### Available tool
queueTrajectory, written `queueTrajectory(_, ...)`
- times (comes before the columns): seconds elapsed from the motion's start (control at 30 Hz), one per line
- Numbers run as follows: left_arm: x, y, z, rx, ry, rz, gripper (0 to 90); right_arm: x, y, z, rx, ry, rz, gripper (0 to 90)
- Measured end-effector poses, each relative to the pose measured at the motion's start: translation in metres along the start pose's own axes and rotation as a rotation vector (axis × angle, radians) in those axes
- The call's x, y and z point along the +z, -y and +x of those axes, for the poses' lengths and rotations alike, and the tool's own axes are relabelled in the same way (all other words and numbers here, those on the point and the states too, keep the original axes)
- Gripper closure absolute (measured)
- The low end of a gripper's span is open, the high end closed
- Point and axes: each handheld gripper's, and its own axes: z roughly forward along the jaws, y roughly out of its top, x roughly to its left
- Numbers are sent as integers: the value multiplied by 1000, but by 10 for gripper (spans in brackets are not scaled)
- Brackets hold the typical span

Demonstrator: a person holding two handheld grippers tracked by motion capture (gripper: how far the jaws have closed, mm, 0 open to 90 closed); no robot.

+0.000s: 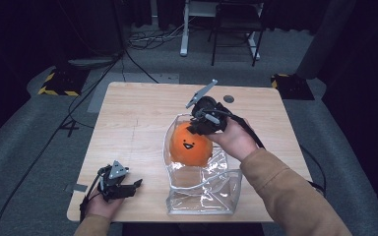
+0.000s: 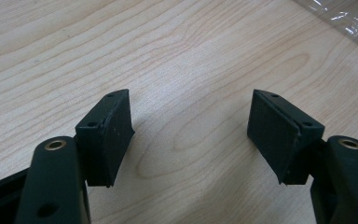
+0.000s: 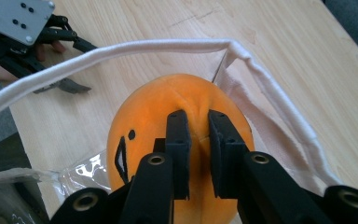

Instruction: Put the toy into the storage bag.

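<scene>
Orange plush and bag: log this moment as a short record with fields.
held thing: orange plush with a black smiling face
right gripper: shut on a pinch of the plush's top
plush position: in the mouth of the clear bag, inside its white rim
left gripper: open, nothing between the jaws, low over the table left of the bag
bag: lies on the table, mouth facing away from the person

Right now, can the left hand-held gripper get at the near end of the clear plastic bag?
Probably yes. The left hand-held gripper rests open on the wooden table, with bare tabletop between it and the clear plastic bag; nothing stands in the way.
</scene>
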Motion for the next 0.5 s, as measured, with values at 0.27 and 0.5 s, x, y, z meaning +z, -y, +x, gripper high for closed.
queueTrajectory(0.27, 0, 0, 0, 0, -1, 0, 313, 20, 5, 0, -2, -13, 65, 791)
queueTrajectory(0.5, 0, 0, 0, 0, 0, 0, 312, 36, 12, -5, 16, -30, 101, 791)
